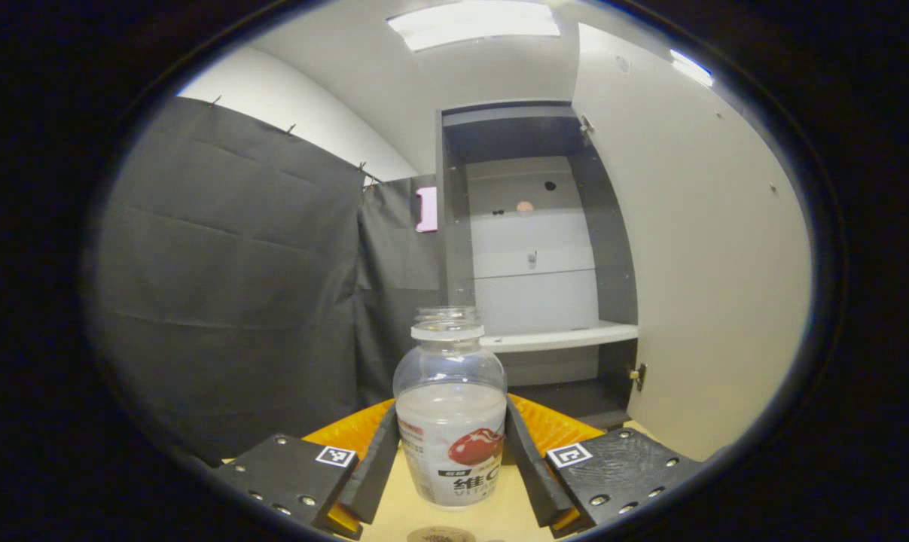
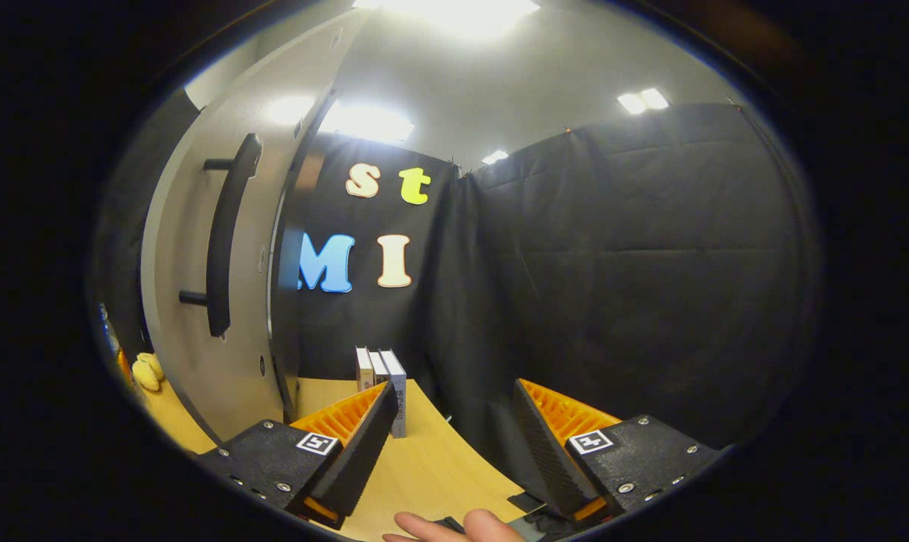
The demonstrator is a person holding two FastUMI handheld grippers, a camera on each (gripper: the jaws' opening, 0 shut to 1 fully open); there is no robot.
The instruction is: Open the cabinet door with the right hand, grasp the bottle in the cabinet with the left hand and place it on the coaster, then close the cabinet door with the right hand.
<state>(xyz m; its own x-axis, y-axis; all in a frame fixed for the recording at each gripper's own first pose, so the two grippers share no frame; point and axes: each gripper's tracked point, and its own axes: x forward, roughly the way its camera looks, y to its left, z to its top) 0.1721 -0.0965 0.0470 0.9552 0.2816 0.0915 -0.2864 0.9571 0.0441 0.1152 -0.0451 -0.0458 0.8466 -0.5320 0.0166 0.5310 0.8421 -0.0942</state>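
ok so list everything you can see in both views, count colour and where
bottle: 1, clear with a white label and red fruit picture, no cap, upright between the left gripper's fingers
cabinet: 1, grey inside with a white shelf, behind the bottle, open
cabinet door: 1, pale, swung open
door handle: 1, black bar, on the door's outer face
table: 1, light wood, under both grippers
books: about 3, pale spines, upright on the table by the cloth wall
yellow things: small, on the table left of the door, cannot tell what
left gripper: 1, fingers against the bottle's sides
right gripper: 1, open, nothing between its fingers
fingertips: a person's, bottom edge of right gripper view
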